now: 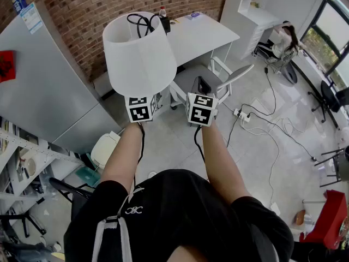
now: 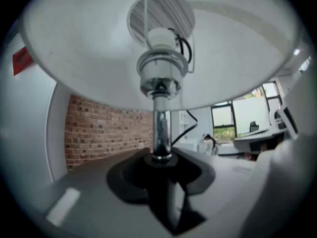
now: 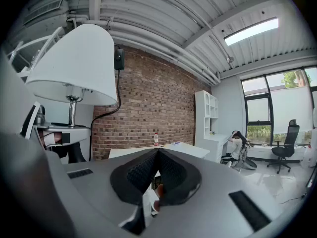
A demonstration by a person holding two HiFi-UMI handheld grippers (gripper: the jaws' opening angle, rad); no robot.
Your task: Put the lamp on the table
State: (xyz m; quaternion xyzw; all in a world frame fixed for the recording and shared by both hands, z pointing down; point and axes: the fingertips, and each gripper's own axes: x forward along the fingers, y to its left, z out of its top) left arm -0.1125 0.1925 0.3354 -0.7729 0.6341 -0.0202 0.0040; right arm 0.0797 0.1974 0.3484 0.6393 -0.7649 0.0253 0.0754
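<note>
The left tongs are clamping the chrome stem of the lamp, holding it upright in the air above the floor, short of the white bench by the brick wall. The right tongs are sitting pressed together beside it, gripping nothing.

Red brick wall, grey cabinet, white shelving, pale tiled floor, tall windows
</note>
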